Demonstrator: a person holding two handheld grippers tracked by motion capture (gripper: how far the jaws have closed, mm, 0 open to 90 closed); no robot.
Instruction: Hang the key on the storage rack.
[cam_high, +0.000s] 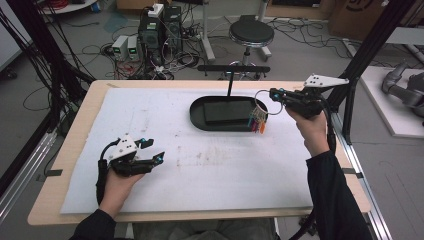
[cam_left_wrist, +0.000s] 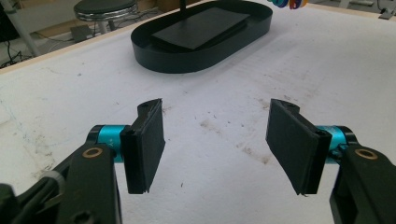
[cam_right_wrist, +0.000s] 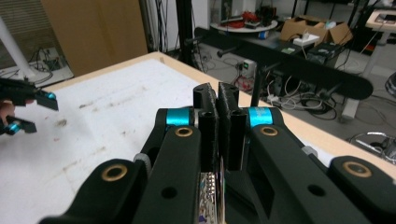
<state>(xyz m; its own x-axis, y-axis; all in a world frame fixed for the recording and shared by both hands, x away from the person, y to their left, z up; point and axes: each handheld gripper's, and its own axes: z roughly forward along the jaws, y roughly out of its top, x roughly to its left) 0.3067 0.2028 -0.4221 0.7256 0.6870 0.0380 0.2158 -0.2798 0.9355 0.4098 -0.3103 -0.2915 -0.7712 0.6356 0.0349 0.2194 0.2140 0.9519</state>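
A wide surface (cam_high: 200, 165) with a white mat on a pale wooden top carries the scene, seen from above. Near its far edge, right of centre, sits one black oval tray (cam_high: 197, 112) with a flat dark slab (cam_high: 227, 110) lying inside it and a thin black post with a crossbar rising from its far side.

Two forearms in dark sleeves come in from the near edge, one hand to each gripper. The left hand rests low on the mat near the near left corner, its wrist laid flat, pointing the left gripper (cam_high: 150, 151) toward the middle of the surface. Its two fingers (cam_left_wrist: 144, 144) are spread wide apart with nothing between them, just bare stained mat.

The right forearm reaches up along the right edge, hand raised off the mat, holding the right gripper (cam_high: 272, 94) level and aimed left, above the right end of the tray. Its two fingers (cam_right_wrist: 208, 130) are pressed together, pinching one thin metal ring (cam_high: 261, 102). From the ring hangs one small bunch of bright tags (cam_high: 257, 122), orange, green and other colours, dangling over the tray's right rim.
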